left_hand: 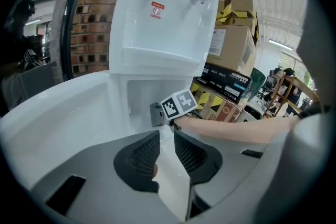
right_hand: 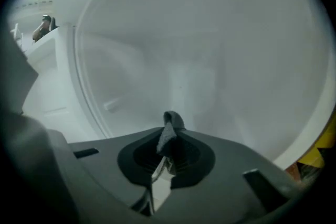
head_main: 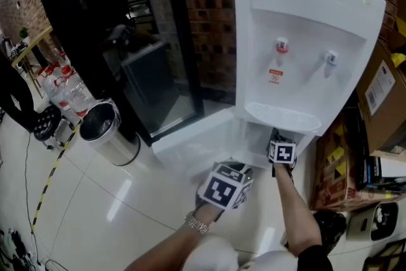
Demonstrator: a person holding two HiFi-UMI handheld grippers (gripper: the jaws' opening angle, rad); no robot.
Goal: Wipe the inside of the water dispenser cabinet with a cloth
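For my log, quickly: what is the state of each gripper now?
Left gripper: open, holding nothing.
Right gripper: closed on the grey cloth.

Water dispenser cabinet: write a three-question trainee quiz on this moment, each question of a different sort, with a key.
1. True or false: the left gripper holds the cloth.
2. Where is the right gripper? A: inside the cabinet. B: at the taps. C: over the bin.
3. Fill in: the cabinet door stands ____.

Key: 1 false, the right gripper is shut on it and the left is open with nothing between its jaws; 2 A; 3 open.
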